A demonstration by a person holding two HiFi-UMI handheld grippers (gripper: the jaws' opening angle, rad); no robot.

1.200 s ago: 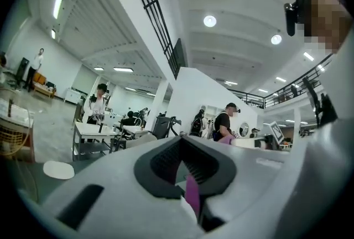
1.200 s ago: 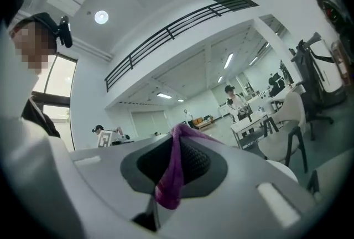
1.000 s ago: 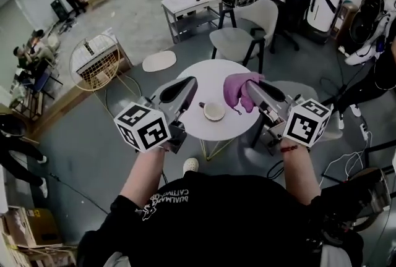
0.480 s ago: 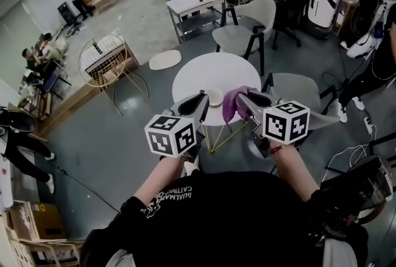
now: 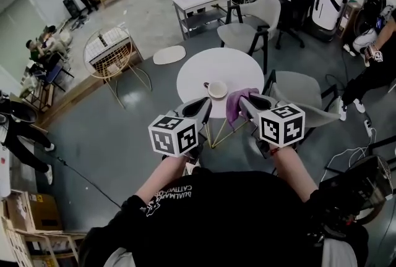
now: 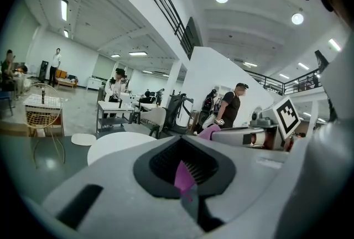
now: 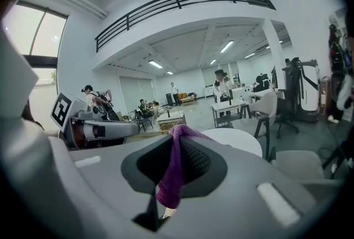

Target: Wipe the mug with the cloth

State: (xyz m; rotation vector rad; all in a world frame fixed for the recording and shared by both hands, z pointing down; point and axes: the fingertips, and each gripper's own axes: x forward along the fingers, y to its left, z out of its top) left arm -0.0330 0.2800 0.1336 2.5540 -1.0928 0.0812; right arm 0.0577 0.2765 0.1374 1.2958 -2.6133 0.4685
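Note:
A white mug (image 5: 216, 89) stands upright near the front edge of the round white table (image 5: 210, 68). My right gripper (image 5: 244, 101) is shut on a purple cloth (image 5: 235, 108), which drapes over the pads and hangs below them (image 7: 176, 166). My left gripper (image 5: 206, 103) sits just left of it; its jaws have just been closing and now meet. A thin pink sliver shows in the seam between the left pads (image 6: 183, 174); I cannot tell what it is. Both grippers hover at the table's near edge, short of the mug and not touching it.
Grey chairs stand behind the table (image 5: 250, 28) and to its right (image 5: 297, 93). A wire basket stand (image 5: 108, 52) and a low white disc (image 5: 169, 54) are to the left. Work tables (image 5: 201, 0) and several people fill the back of the hall.
Both grippers have dropped and drawn back from either side of the mug to the table's near edge, closer together. The cloth stays in the right gripper.

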